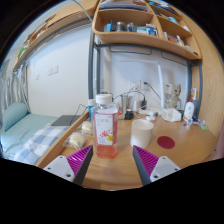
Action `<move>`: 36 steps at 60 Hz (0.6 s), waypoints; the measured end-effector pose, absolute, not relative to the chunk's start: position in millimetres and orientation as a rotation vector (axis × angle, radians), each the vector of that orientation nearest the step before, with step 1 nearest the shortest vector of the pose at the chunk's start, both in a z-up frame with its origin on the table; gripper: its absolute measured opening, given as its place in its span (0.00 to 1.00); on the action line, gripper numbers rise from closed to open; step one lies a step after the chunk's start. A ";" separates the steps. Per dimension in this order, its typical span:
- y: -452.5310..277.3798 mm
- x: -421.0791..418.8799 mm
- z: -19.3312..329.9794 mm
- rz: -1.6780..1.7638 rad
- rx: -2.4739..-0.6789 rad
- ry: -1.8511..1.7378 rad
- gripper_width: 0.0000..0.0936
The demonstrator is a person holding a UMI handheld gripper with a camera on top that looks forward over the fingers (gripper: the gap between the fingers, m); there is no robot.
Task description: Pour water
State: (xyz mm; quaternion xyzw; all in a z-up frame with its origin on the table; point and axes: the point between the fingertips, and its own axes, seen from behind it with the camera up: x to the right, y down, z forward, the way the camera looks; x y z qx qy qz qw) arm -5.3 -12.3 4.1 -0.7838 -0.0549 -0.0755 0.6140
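**A:** Gripper view first, and it is the only one you have. Your hand-held gripper (113, 163) is spread wide, pink pads facing each other, and it grips nothing.

**B:** So where's the bottle?

**A:** The bottle (105, 128) stands upright on the table (195, 150), just ahead of your fingertips and a little nearer the left finger. It has a white cap, a red label and clear liquid inside. The cap looks to be on, though I can't be sure from here.

**B:** And something to pour into?

**A:** Right of the bottle there is a pale cup (142, 133), near it but apart. Further right of the bottle lies a small dark red disc (166, 143), flat on the table. Whether the cup already holds water, I cannot tell.

**B:** How far along am I, then?

**A:** By my reading, at the very start. The bottle is not yet grasped or tilted. You have the grasp, the lift, the pour over the cup and the set-down all left.
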 end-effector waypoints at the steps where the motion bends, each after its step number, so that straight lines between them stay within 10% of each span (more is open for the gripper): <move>1: -7.5 -6.1 5.9 -0.172 -1.805 -0.133 0.88; 24: 80.7 -12.1 31.9 -0.192 -1.723 -0.175 0.90; 28: 92.9 -13.0 38.3 -0.199 -1.694 -0.173 0.68; 36: 108.9 -14.4 38.0 -0.192 -1.685 -0.138 0.61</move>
